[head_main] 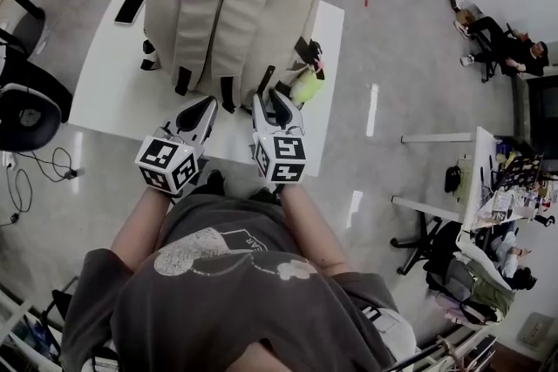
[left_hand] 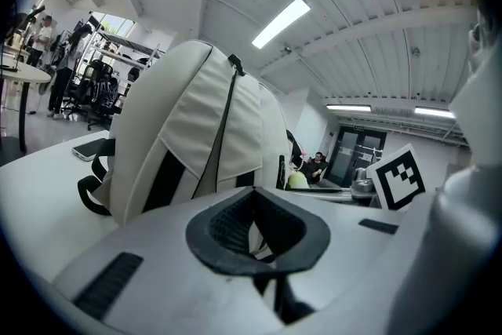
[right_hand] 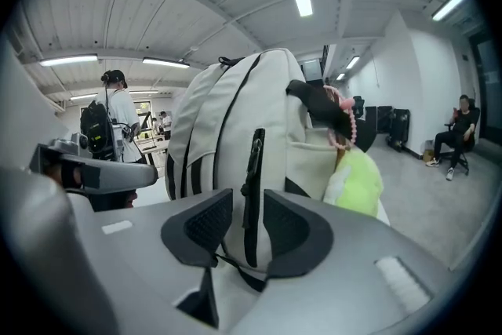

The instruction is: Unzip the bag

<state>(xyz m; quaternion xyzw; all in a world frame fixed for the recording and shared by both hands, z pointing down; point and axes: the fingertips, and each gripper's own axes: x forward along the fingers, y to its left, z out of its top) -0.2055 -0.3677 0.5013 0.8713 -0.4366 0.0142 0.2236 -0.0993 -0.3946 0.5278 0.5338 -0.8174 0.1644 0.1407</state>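
Note:
A cream backpack [head_main: 228, 9] with black straps stands on the white table [head_main: 105, 96]; it fills the left gripper view [left_hand: 196, 129] and the right gripper view [right_hand: 216, 129]. A dark zip line [left_hand: 227, 118] runs down its middle. My right gripper [head_main: 275, 103] is at the bag's near right corner and stands open [right_hand: 249, 223]. A black strap tab [right_hand: 252, 184] hangs between its pads, with a gap on each side. My left gripper [head_main: 204, 109] sits just left of it, at the bag's base. Its tips meet [left_hand: 252, 204], shut, with nothing seen gripped.
A yellow-green plush charm [head_main: 306, 85] hangs on the bag's right side [right_hand: 357, 180]. A black phone [head_main: 131, 3] lies on the table's far left. A black office chair [head_main: 26, 109] stands left of the table. People sit at the far right [head_main: 506, 43].

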